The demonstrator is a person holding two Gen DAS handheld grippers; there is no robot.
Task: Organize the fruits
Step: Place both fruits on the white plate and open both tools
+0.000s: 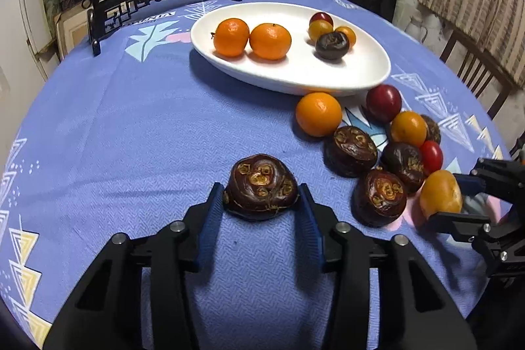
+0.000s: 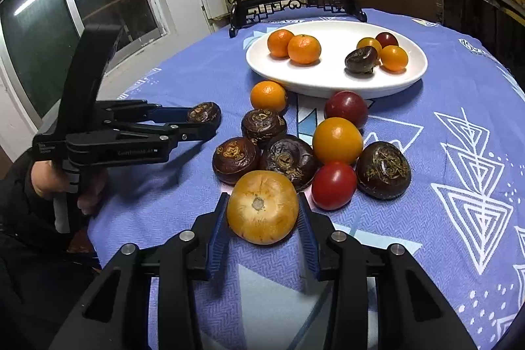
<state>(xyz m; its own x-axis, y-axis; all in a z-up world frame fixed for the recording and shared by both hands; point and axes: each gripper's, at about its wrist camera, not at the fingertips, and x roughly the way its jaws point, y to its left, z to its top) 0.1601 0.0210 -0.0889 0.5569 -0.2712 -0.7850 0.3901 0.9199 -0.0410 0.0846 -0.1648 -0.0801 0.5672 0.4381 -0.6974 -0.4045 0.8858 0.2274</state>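
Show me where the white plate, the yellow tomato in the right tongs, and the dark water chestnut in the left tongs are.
white plate (image 2: 328,81): right wrist view, bare middle.
yellow tomato (image 2: 262,207): right wrist view, top by the stem scar.
water chestnut (image 1: 261,186): left wrist view, top face.

White plate (image 1: 361,77), blue patterned tablecloth (image 1: 131,127)

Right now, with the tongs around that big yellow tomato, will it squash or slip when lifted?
The yellow tomato looks smooth and glossy, so it might slip, though the right tongs press it with ribbed blue pads, which probably helps. It is round, so likely to roll if released on the cloth. Its skin shows no dent, suggesting it is fairly firm.
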